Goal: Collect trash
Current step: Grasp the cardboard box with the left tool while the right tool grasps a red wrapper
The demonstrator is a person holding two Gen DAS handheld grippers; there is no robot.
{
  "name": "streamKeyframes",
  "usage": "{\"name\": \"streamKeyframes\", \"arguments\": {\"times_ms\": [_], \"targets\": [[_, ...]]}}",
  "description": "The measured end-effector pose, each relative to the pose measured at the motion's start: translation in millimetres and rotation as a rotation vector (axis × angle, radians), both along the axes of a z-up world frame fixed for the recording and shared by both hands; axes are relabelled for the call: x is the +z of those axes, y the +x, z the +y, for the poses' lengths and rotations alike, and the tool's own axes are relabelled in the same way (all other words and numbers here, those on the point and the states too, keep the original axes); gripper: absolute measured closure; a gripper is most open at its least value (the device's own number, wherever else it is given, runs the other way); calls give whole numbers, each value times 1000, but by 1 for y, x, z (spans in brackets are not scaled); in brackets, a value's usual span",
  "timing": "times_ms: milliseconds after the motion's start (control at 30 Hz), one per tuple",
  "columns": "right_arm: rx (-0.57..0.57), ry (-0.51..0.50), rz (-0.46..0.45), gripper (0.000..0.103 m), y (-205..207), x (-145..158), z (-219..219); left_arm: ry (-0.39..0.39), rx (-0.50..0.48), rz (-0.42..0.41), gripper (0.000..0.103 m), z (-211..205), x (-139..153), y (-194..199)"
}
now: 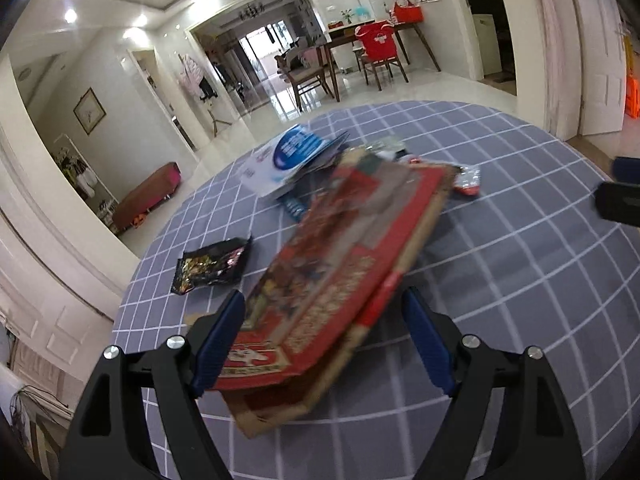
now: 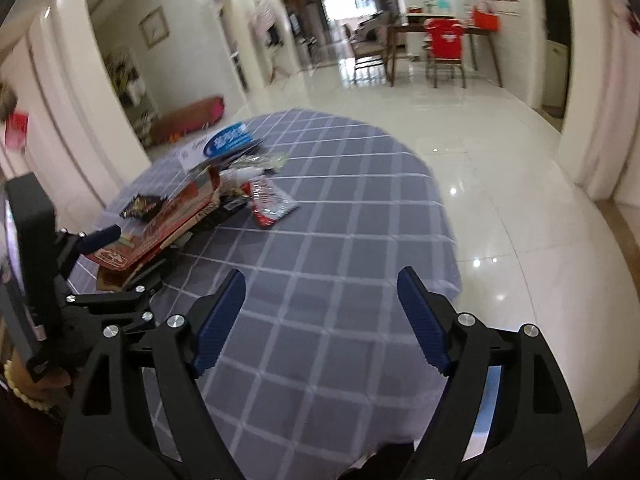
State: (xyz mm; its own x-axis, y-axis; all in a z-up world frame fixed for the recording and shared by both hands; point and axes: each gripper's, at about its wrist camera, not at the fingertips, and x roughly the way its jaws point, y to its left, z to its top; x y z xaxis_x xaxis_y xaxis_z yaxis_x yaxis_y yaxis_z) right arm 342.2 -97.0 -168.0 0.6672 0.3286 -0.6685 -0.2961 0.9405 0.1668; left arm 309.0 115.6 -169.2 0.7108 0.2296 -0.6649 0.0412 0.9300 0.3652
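Two grippers work over a round desk point(image 2: 352, 216) covered in a grey-blue checked cloth. Nearest in the left wrist view, the left gripper point(image 1: 324, 344) has its jaws spread wide, and the near end of a flat red cardboard box point(image 1: 340, 276) lies between them; the left blue pad sits against the box's edge while the right pad stands clear of it, so this looks like a straddle and not a pinch. The right gripper point(image 2: 320, 320) also has its jaws spread, with nothing between them but bare cloth.

The box runs from the near left of the desk away toward its middle, its near end lifted slightly off the cloth over a brown flap. It is blurred, so its print cannot be read. I judge it light and fairly stiff, but thin enough to buckle if squeezed across its width; taking it by one edge, top and bottom faces between the pads, looks safer.

Just left of the box lies a dark crinkled snack wrapper point(image 1: 212, 266), probably weightless, slippery and easy to crush. Beyond the box's far end sit a red-and-silver foil packet point(image 2: 272, 204), and farther still a blue-and-white paper package point(image 1: 298, 156) atop loose papers. All look soft and should be pinched at a corner.
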Motion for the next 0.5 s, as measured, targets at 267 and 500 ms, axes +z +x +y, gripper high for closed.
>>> {"name": "streamKeyframes", "arguments": {"times_ms": [267, 500], "targets": [[107, -137, 65, 26, 58, -21, 57, -213, 26, 2, 82, 42, 15, 4], [142, -211, 82, 26, 92, -32, 83, -285, 97, -121, 96, 71, 47, -5]]}}
